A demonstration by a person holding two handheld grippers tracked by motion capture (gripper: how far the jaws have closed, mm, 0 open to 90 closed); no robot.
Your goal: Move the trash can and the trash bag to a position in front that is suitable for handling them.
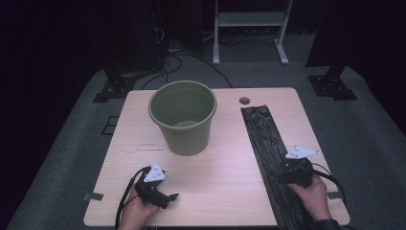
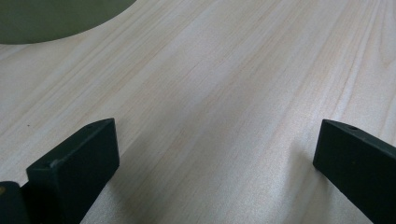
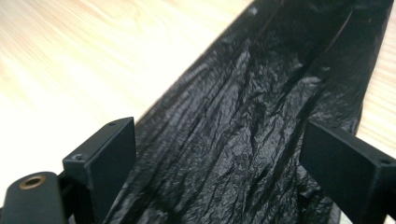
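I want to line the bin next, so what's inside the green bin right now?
The green bin looks empty: its pale bottom shows in the high view. The near wall hides the part of the floor closest to the person.

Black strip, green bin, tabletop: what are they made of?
Black strip: thin plastic film, probably a folded bin bag; glossy, finely crinkled. Green bin: likely moulded plastic; matte, smooth rim, ribbed wall. Tabletop: pale wood grain, satin sheen; veneer, laminate or solid wood cannot be told.

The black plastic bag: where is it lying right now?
In the high view the black plastic bag lies flat in a long strip along the table's right side, right of the green bin, under the right gripper.
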